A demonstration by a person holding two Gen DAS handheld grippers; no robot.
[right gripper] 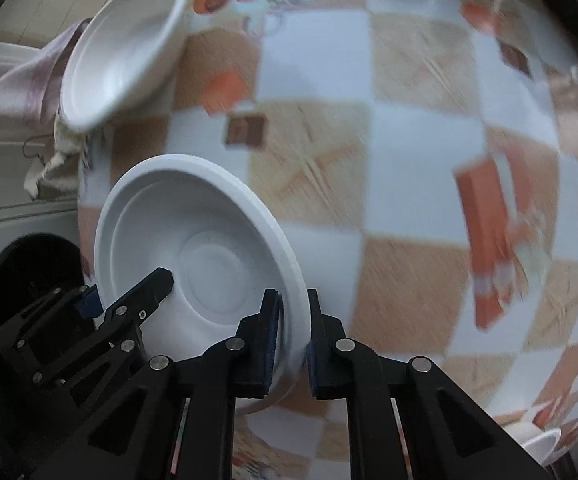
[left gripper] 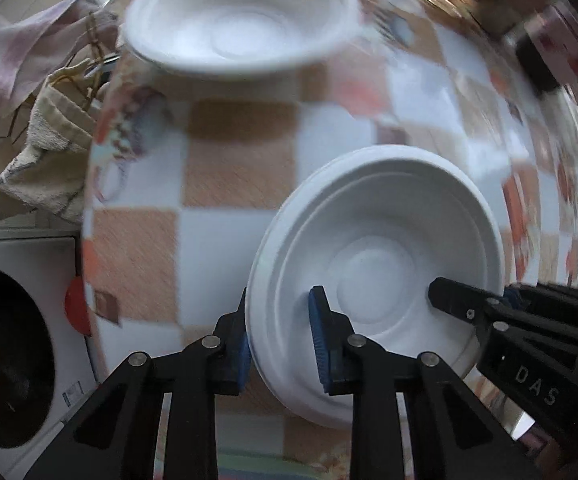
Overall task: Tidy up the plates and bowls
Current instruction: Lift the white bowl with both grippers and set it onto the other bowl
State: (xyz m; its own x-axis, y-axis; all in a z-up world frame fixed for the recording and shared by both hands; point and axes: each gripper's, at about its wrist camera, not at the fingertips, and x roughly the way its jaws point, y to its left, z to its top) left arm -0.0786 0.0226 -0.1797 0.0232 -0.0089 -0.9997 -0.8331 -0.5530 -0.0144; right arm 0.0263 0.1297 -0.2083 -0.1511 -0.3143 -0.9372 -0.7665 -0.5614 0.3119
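A white foam bowl (left gripper: 373, 264) (right gripper: 209, 248) sits low over the checked tablecloth (left gripper: 237, 168), held from two sides. My left gripper (left gripper: 281, 340) is shut on its left rim, one blue pad inside the bowl and one outside. My right gripper (right gripper: 293, 332) is shut on the opposite rim in the same way. Each gripper also shows in the other's view: the right gripper (left gripper: 475, 292) and the left gripper (right gripper: 125, 292). A second white bowl (left gripper: 241, 16) (right gripper: 125, 48) stands farther back near the table's left edge, untouched.
Crumpled cloths (left gripper: 37, 160) and a pink towel (left gripper: 13, 56) lie beyond the table's left edge, above a white washing machine (left gripper: 21, 320). A dark object (left gripper: 537, 68) sits at the far right. A white cup (right gripper: 541, 444) stands at the near right corner.
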